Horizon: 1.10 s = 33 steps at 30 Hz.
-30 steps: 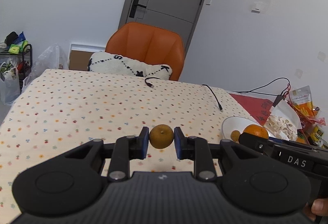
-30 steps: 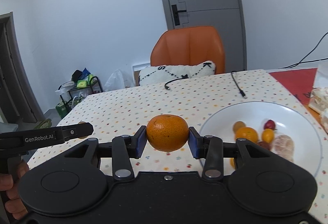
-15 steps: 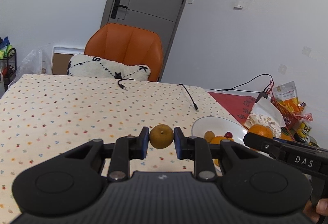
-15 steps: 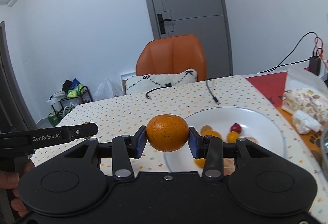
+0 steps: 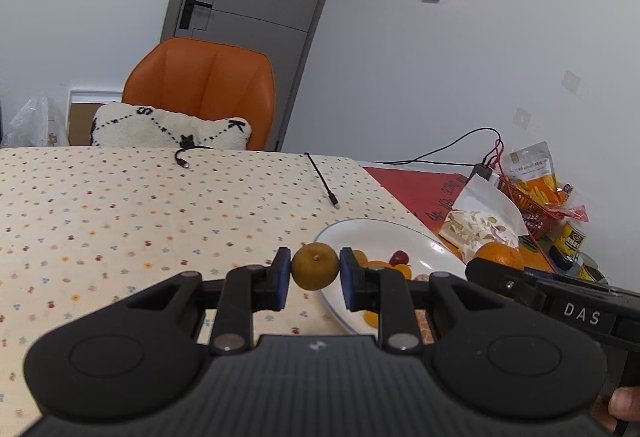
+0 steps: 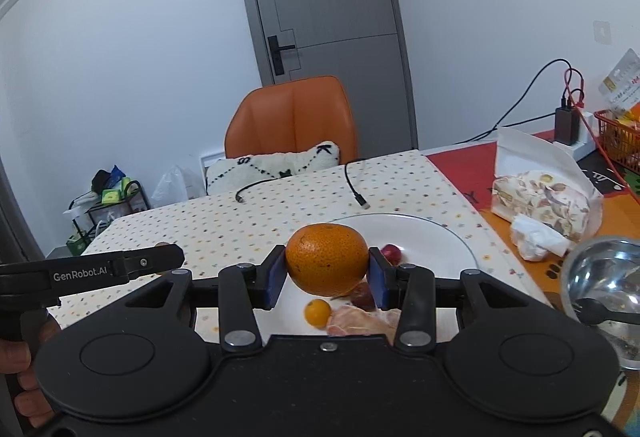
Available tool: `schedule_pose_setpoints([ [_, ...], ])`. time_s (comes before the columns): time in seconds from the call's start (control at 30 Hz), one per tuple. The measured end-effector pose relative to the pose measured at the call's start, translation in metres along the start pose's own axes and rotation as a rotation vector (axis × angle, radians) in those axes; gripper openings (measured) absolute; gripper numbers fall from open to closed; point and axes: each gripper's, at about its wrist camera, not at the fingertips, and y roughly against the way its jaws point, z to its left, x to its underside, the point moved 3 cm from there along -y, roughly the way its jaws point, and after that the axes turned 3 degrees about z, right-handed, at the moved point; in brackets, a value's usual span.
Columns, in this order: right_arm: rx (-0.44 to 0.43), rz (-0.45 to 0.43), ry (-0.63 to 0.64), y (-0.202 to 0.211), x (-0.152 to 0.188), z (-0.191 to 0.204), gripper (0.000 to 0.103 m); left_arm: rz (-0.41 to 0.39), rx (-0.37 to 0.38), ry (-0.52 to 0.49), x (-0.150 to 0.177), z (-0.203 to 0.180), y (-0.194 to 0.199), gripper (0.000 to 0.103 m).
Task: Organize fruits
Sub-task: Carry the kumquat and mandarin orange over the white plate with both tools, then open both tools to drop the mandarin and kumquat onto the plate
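White walls, a grey door, and an orange chair behind the dotted-cloth table.

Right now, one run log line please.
left gripper: shut on small orange | right gripper: shut on orange | plate: not yet loaded

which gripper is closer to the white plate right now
Right. The right gripper, jaws shut on an orange, is over the white plate. The left gripper, holding a small brownish citrus, is beside the plate's near left rim.

Bright, even light, sharp, fisheye-warped edges
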Motion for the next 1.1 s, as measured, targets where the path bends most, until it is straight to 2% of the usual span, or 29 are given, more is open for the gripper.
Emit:
schedule_pose_setpoints([
  [0.5,-0.038,0.048,-0.003,-0.017,0.009,0.009,0.041,0.018,0.001,-0.006,0.001,-0.004,-0.012,0.024],
  [0.93,-0.071,0.108,-0.002,-0.066,0.004,0.024,0.041,0.019,-0.021,0.000,-0.002,0.004,-0.012,0.024],
  [1.1,-0.085,0.101,-0.009,-0.071,0.004,0.024,0.050,0.022,-0.024,0.000,-0.002,0.007,-0.012,0.024],
])
